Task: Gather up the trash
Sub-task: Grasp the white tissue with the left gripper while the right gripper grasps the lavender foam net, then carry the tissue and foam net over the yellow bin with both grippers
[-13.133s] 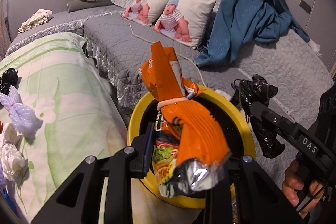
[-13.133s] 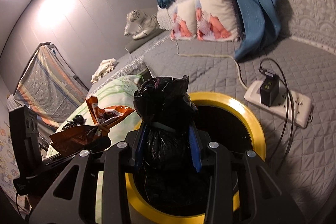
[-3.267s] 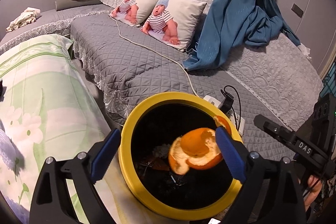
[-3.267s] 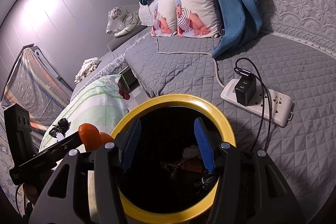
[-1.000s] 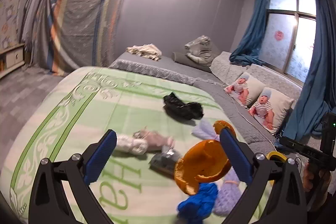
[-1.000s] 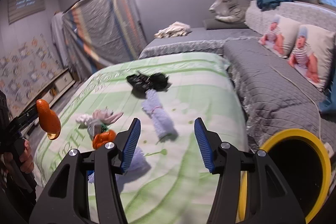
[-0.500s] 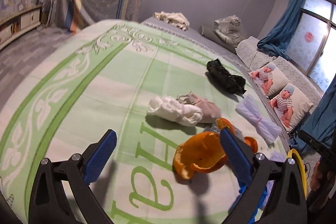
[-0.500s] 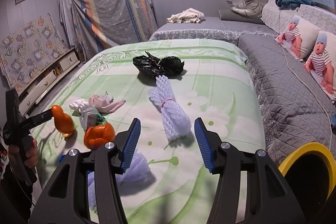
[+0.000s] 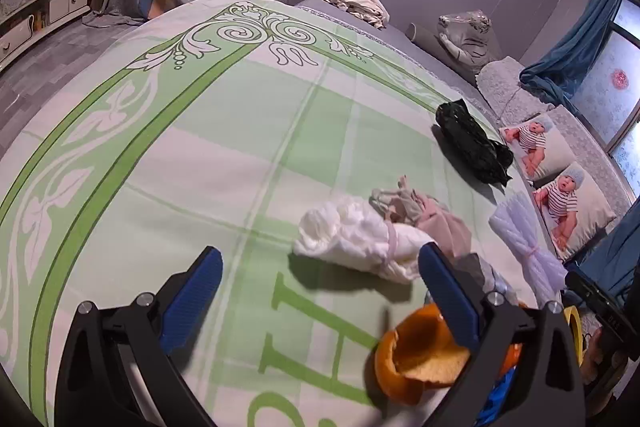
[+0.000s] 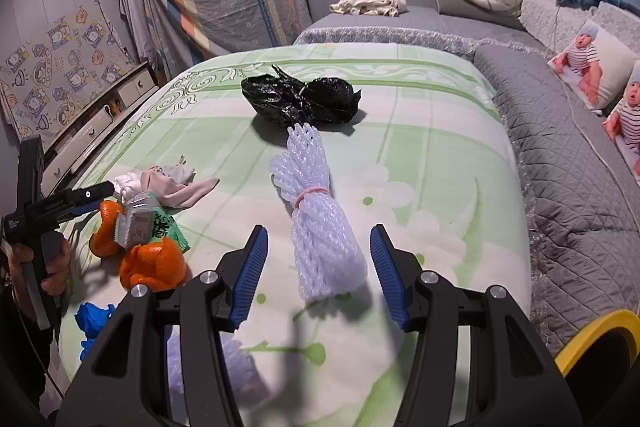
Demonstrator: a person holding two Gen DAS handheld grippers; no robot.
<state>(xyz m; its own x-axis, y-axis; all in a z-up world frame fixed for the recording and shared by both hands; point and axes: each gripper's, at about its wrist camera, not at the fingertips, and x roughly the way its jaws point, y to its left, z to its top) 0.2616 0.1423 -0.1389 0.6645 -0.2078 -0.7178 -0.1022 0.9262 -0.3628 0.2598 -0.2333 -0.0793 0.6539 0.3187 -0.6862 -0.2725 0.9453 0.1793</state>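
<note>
Foam net (image 10: 320, 223) lying lengthwise on the bed (image 10: 440, 155), straight ahead between the tips of the right gripper (image 10: 318, 267), jaws about half open and empty. Best taken by lowering over the thick near end below the pink band, squeezing across the bundle, not along it. White wad (image 9: 356, 243) framed by the left gripper (image 9: 320, 287), jaws wide, gripping nothing; orange peel (image 9: 416, 359) just under the right-hand finger, likely to snag, so worth clearing first. Black bag (image 10: 300, 101) farther back on the bed. Only in the right view: bin (image 10: 592, 335) rim at bed's edge, snack wrapper, blue scrap. Only in the left view: wad's full shape.
</note>
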